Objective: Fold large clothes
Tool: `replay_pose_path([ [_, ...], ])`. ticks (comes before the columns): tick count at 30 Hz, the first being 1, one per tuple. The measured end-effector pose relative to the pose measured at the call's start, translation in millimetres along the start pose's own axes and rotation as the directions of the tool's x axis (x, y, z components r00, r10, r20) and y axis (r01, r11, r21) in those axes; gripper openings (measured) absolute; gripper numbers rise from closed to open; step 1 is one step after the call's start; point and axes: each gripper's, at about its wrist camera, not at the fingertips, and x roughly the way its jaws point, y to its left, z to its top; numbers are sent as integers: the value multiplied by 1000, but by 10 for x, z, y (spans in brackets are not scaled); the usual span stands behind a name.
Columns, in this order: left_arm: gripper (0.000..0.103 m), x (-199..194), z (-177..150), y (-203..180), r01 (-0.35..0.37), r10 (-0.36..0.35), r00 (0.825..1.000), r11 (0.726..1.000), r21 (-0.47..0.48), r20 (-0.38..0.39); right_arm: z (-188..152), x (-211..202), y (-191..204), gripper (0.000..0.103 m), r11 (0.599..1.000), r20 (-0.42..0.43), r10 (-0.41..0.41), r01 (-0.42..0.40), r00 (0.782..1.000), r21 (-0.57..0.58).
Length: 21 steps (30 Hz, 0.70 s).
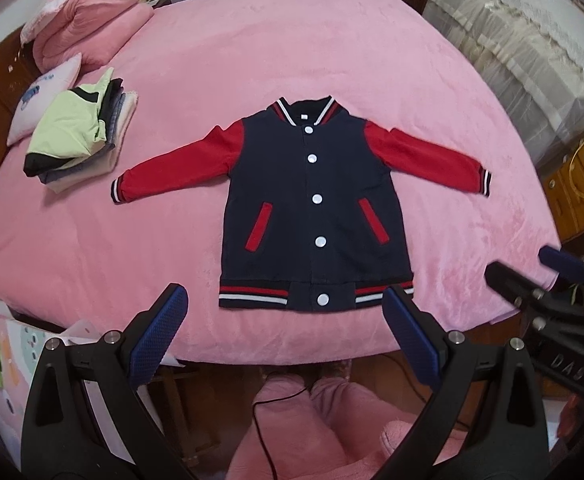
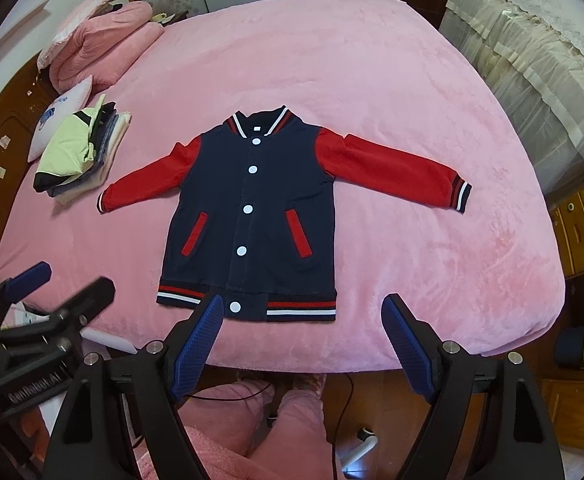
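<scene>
A navy varsity jacket (image 1: 311, 208) with red sleeves, white snaps and a striped hem lies flat and face up on the pink bed, both sleeves spread out; it also shows in the right wrist view (image 2: 252, 216). My left gripper (image 1: 286, 304) is open and empty, held above the bed's near edge just short of the jacket's hem. My right gripper (image 2: 303, 316) is open and empty, at the hem's right half. Each gripper shows at the edge of the other's view: the right gripper (image 1: 531, 276), the left gripper (image 2: 64, 284).
A stack of folded clothes (image 1: 78, 132) with a pale green top lies at the bed's left side, next to pink pillows (image 1: 88, 20). The pink blanket (image 1: 331, 40) covers the bed. A lace-covered cabinet (image 2: 531, 60) stands right; wooden drawers (image 2: 583, 232) are beside it.
</scene>
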Motion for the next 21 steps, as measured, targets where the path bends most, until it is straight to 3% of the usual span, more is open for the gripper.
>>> replay_pose_path([
  [3,97,-19,-38,-117,3,-3,1000,1000,23,-5,-11,-17,-37,83,1000,11,7,-7,1000,-8],
  [7,97,-87,-83,-181,16,-16,1000,1000,-14,14,-20,7,-96,84,999,8,23,-23,1000,-25],
  [12,97,-192,-138,-189,-28,29,999,1000,-14,39,48,96,-143,84,998,-6,49,-49,999,-25],
  [15,97,-265,-134,-125,18,-17,999,999,-30,47,155,125,-155,84,998,6,60,-60,998,-14],
  [21,97,-286,-62,55,33,-29,998,997,-66,57,373,183,-71,84,998,25,68,-68,997,-14],
])
